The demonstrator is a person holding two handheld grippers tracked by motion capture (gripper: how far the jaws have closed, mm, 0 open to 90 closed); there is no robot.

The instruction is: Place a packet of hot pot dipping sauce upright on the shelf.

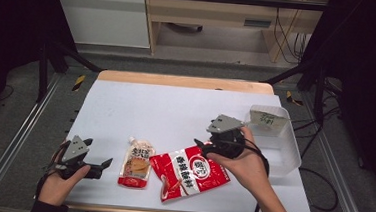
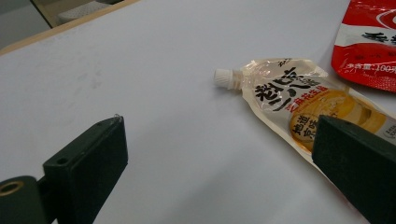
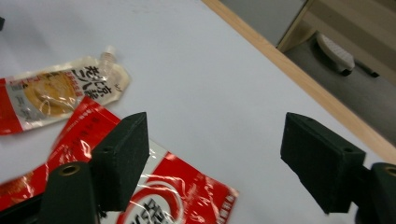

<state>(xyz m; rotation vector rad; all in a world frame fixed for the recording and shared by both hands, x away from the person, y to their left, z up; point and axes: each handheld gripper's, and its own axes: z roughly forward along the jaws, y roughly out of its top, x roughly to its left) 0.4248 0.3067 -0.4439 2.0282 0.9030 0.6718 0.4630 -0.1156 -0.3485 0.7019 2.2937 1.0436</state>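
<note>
A red and white snack bag (image 1: pixel 189 172) lies flat near the table's front edge, with a spouted sauce pouch (image 1: pixel 137 163) just to its left, white cap pointing away from me. My right gripper (image 1: pixel 204 146) hovers over the bag's far right corner. In the right gripper view the right gripper (image 3: pixel 215 123) stands open, the bag (image 3: pixel 177 196) under its left jaw and bare table between the pads. My left gripper (image 1: pixel 100 151) rests at the front left, left of the pouch. The left gripper (image 2: pixel 219 130) is open, with the pouch (image 2: pixel 299 107) by its right jaw.
A clear plastic bin (image 1: pixel 287 158) with a label stands at the table's right edge, just beyond my right hand. The white table (image 1: pixel 175 110) ends in a wooden strip (image 1: pixel 185 82) at the far side. Dark frame rails run along both sides.
</note>
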